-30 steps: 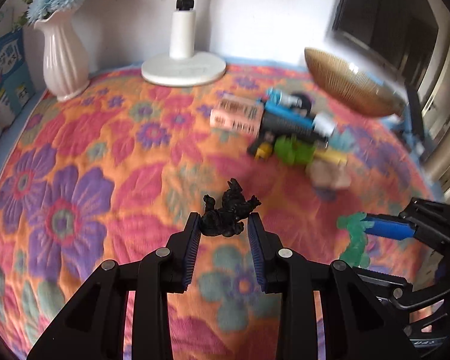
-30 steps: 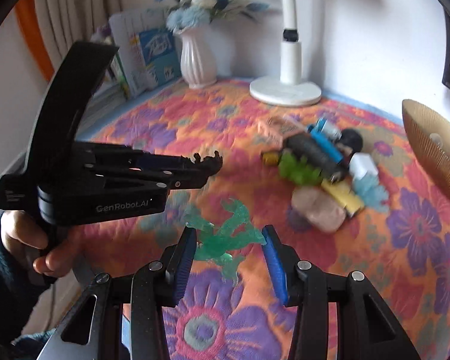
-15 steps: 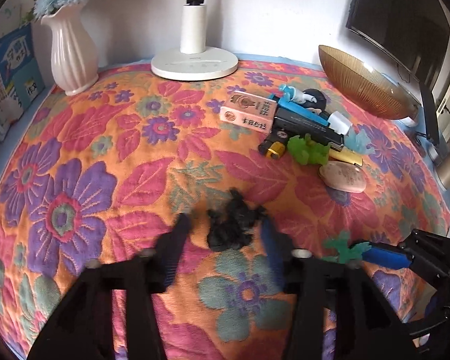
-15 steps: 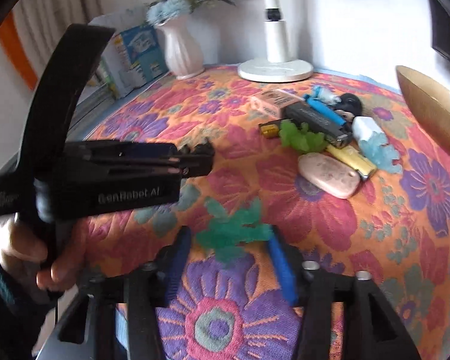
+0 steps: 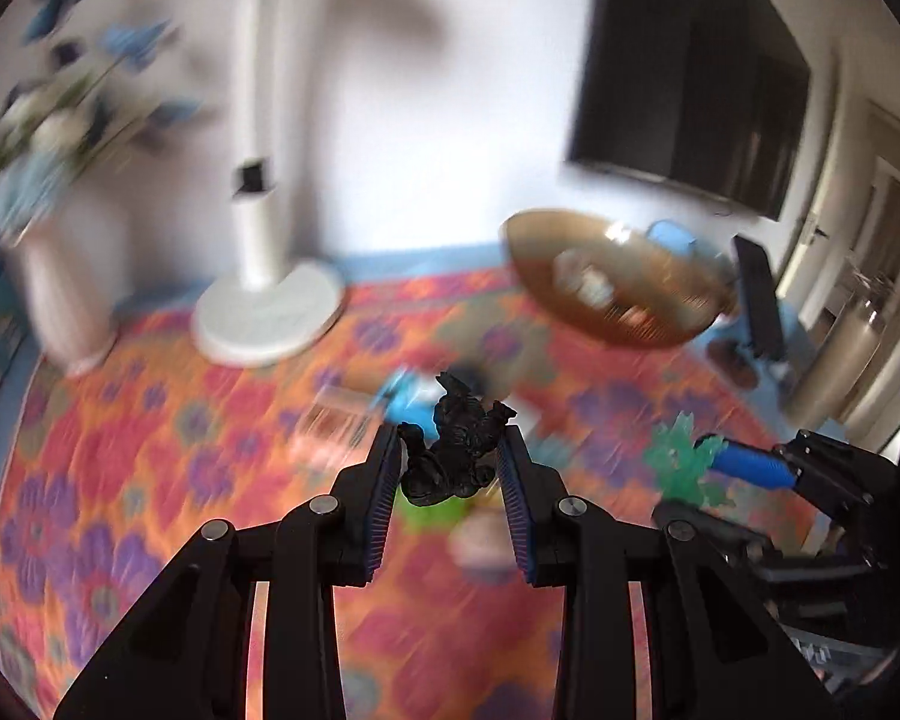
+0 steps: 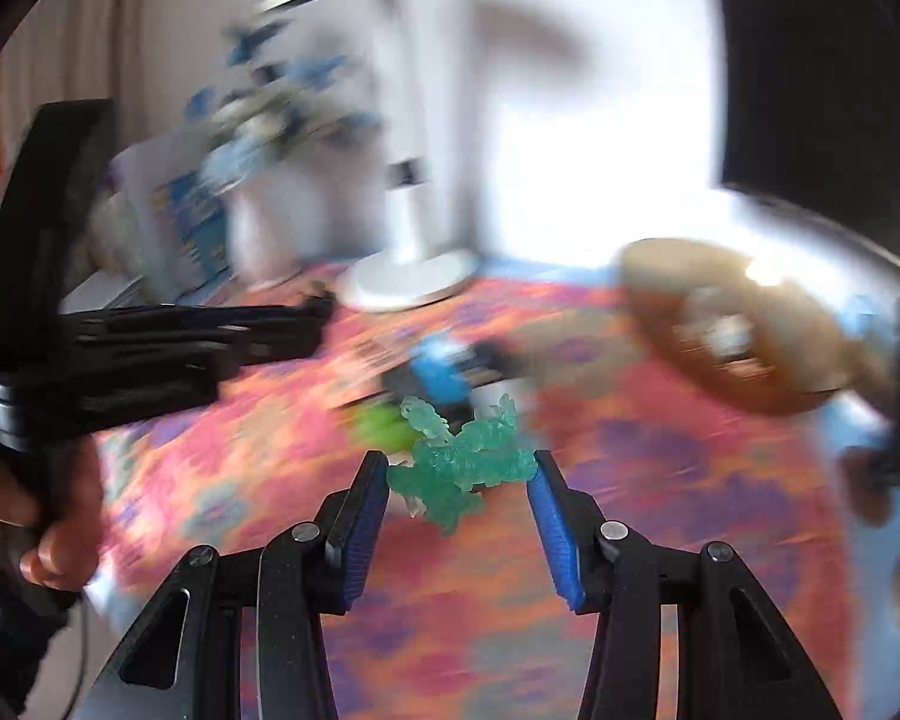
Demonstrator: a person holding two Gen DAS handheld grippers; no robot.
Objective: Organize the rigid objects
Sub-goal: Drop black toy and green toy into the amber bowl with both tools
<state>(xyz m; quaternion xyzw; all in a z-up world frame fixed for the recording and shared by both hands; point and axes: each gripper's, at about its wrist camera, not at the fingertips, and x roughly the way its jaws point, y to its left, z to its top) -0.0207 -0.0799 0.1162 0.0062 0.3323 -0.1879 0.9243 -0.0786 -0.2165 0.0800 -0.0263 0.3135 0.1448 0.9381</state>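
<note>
While the left gripper [image 5: 450,468] clamped the black figurine [image 5: 453,450], our right gripper [image 6: 459,480] clamped the green figurine [image 6: 459,468]. We judged both mid-carry; next, the bowl [image 5: 612,282] ahead.

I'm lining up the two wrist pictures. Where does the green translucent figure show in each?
Left wrist view: the green figure sits at right of centre, held at the tip of the right tool.
Right wrist view: the green figure is at centre, between the blue pads.
Shared landmark: the white lamp base at the back of the floral cloth.
</note>
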